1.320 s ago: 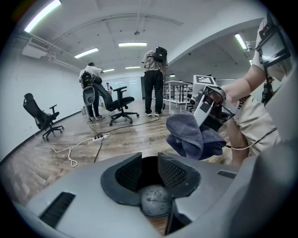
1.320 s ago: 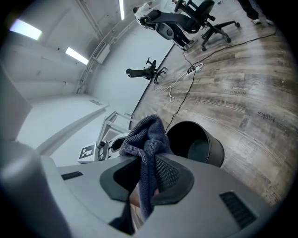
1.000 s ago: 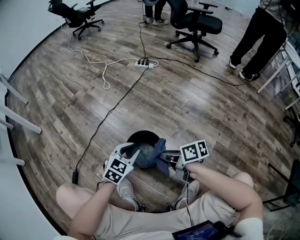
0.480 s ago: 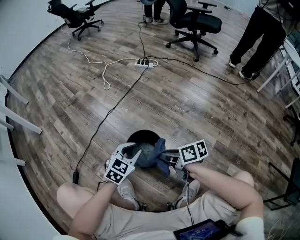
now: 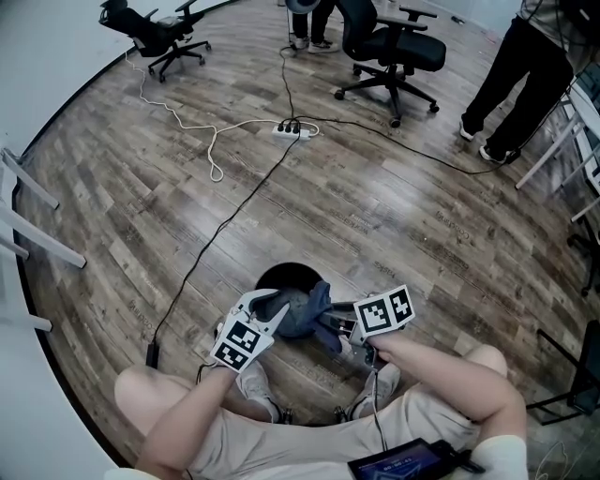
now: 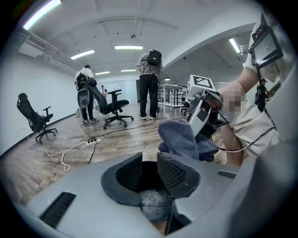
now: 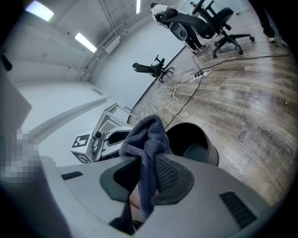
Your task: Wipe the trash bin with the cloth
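Note:
A black round trash bin (image 5: 281, 277) stands upright on the wooden floor between my feet, its grey inner bottom (image 6: 153, 204) showing. My left gripper (image 5: 270, 307) sits at the near left rim, and in the left gripper view (image 6: 150, 169) the bin's dark wall fills the gap between its jaws. My right gripper (image 5: 328, 323) is shut on a blue-grey cloth (image 5: 314, 302), which bunches up over the bin's near right rim. The cloth (image 7: 146, 139) hangs down between the right jaws (image 7: 146, 179), with the bin (image 7: 195, 144) just beyond. In the left gripper view the cloth (image 6: 184, 139) is to the right.
A black cable (image 5: 206, 253) runs past the bin's left side to a power strip (image 5: 295, 129). Office chairs (image 5: 389, 42) (image 5: 150, 28) and standing people (image 5: 516, 66) are farther off. White frame legs (image 5: 37, 234) stand at the left. My shoes (image 5: 253, 380) are close behind the bin.
The right gripper has rolled slightly with the cloth at the bin's rim. Nothing else has visibly moved.

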The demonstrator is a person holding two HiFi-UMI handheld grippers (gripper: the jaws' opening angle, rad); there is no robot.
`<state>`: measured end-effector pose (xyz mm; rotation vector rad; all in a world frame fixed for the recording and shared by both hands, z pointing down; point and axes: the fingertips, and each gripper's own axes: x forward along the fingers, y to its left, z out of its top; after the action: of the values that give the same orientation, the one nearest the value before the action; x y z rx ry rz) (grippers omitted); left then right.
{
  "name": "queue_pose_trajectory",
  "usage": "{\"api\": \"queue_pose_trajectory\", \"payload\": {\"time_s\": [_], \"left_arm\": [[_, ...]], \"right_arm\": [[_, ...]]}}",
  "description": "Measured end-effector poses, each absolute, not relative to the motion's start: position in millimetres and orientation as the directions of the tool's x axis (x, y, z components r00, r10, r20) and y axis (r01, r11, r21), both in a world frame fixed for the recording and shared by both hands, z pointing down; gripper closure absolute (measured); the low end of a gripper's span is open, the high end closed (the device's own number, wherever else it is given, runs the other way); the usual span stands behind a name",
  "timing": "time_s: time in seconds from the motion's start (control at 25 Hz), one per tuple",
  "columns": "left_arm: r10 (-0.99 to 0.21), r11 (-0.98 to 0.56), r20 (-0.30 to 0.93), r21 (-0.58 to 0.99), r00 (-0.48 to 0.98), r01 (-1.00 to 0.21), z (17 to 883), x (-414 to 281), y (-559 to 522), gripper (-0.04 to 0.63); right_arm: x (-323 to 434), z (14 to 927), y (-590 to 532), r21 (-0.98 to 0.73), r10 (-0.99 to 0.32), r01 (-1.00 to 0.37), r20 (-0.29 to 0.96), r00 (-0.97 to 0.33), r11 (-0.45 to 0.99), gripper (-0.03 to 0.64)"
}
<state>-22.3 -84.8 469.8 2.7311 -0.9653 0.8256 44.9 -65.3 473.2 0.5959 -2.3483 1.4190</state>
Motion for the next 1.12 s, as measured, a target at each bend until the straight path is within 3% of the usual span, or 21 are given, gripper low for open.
{"api": "queue_pose_trajectory", "payload": {"time_s": [1.12], "left_arm": [[-0.54,-0.799,0.527,-0.076,0.657,-0.596,463.2,-15.7,-83.8,0.485]], "right_arm": [[40.3,480.5,-58.5,-0.781,-0.152,-0.497,0.478,-0.865,0.379,0.563]]}}
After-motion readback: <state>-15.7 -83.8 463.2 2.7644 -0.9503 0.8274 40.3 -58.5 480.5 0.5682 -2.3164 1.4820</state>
